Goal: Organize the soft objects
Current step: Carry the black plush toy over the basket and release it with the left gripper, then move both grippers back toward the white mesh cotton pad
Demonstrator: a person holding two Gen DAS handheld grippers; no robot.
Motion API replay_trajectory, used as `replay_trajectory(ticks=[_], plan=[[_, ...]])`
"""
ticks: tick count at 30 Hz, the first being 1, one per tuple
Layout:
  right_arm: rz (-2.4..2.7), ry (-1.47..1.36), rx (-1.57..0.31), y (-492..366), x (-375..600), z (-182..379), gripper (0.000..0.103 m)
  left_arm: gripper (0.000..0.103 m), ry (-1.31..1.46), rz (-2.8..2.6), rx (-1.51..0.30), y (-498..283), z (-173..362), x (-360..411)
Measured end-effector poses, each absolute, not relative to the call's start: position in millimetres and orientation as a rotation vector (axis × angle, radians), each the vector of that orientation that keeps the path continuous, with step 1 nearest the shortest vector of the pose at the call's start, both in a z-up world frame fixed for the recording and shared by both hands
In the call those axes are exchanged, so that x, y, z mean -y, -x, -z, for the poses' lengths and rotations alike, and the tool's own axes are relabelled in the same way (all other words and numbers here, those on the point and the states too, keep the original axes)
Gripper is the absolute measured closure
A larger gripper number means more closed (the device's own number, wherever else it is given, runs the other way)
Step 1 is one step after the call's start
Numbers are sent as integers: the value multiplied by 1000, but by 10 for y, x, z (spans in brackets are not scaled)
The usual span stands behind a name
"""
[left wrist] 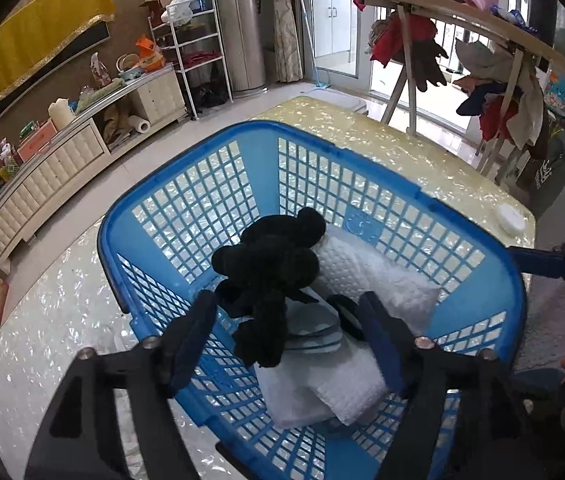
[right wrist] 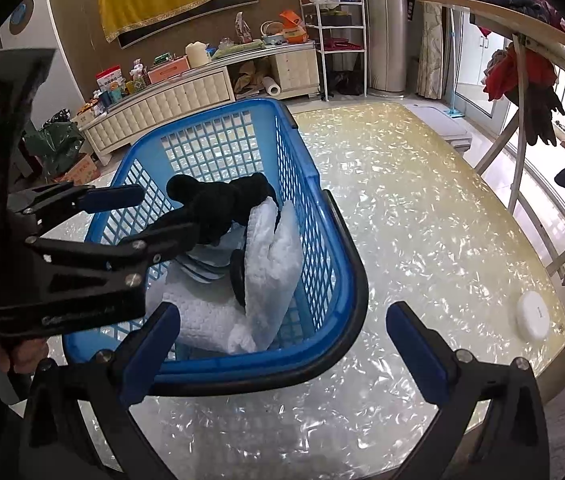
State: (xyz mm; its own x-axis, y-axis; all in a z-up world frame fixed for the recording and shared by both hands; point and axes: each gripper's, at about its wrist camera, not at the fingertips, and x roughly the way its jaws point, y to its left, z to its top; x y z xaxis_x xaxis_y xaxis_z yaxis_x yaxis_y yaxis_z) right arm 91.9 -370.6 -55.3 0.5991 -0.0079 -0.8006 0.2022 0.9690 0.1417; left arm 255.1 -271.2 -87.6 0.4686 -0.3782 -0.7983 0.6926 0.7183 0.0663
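A blue plastic basket [left wrist: 186, 152] [right wrist: 346, 280] stands on the pearly table [right wrist: 402, 200]. Folded white towels [left wrist: 362, 272] [right wrist: 274, 264], a light-blue striped cloth [left wrist: 314, 328] and a black ring [right wrist: 238, 276] lie inside it. A black knit glove [left wrist: 270, 272] [right wrist: 218, 200] rests on top of them. My left gripper [left wrist: 286, 300] [right wrist: 166, 212] reaches into the basket and is open; the glove lies loose between its fingers, against one of them. My right gripper [right wrist: 282, 312] is open and empty over the basket's near rim.
A white round disc [right wrist: 532, 316] lies near the table's right edge. A wooden drying rack [left wrist: 422, 52] hung with clothes stands beyond the table at the right. A long cream cabinet [left wrist: 62, 160] with clutter runs along the far wall.
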Motion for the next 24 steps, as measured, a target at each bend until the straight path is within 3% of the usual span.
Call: replay_trajectory(ticks=[4, 21, 23, 24], plan=[[119, -227, -913, -900, 3708, 520, 0, 12, -427, 658, -834, -2489, 793, 2690], [78, -171, -866, -836, 3399, 278, 0, 11, -338, 534, -846, -2250, 541, 1960], [73, -143, -860, -849, 3302, 242, 0, 0, -325, 498, -854, -2172, 536, 1802], [63, -124, -858, -856, 3247, 230, 0, 0, -320, 481, -855, -2143, 531, 1735]])
